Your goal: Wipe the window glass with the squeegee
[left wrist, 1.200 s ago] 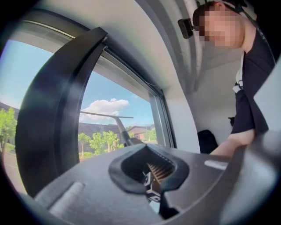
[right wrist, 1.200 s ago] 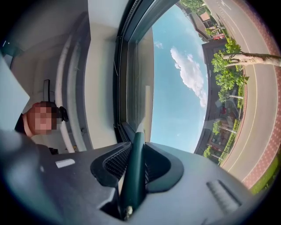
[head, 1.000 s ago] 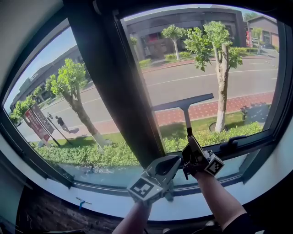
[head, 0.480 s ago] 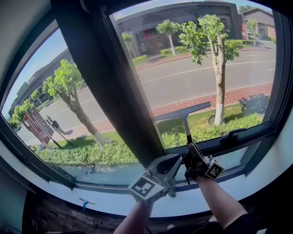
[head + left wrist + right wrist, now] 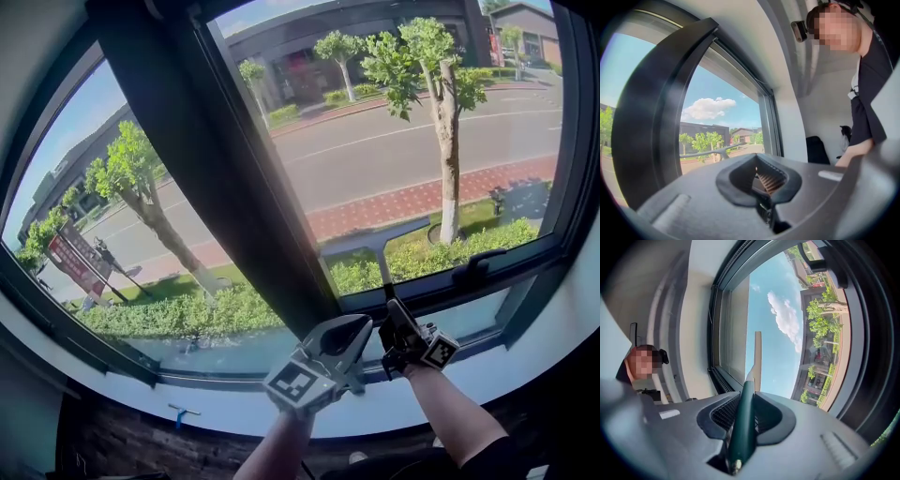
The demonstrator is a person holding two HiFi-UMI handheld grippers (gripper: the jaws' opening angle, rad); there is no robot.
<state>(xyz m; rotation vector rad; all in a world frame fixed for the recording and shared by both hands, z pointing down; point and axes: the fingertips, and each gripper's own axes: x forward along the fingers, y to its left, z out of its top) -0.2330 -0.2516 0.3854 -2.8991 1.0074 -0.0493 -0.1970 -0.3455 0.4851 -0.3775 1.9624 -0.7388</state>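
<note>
Presently the squeegee (image 5: 379, 246) is clamped by its dark green handle in the right hand-held gripper (image 5: 394, 319), with the blade low on the window glass (image 5: 422, 141) at that gripper's 12 o'clock. It is judged light and stiff, and best held by the handle. The left hand-held gripper (image 5: 349, 330) is closed on nothing.

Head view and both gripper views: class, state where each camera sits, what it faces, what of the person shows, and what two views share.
Head view: on the head, facing down at the window; forearms, left claw and right claw show.
Left gripper view: on the left claw, shut and empty, facing along the window; torso shows.
Right gripper view: on the right claw, facing up the squeegee it grips; head shows.
Shared: squeegee, in all three.
</note>
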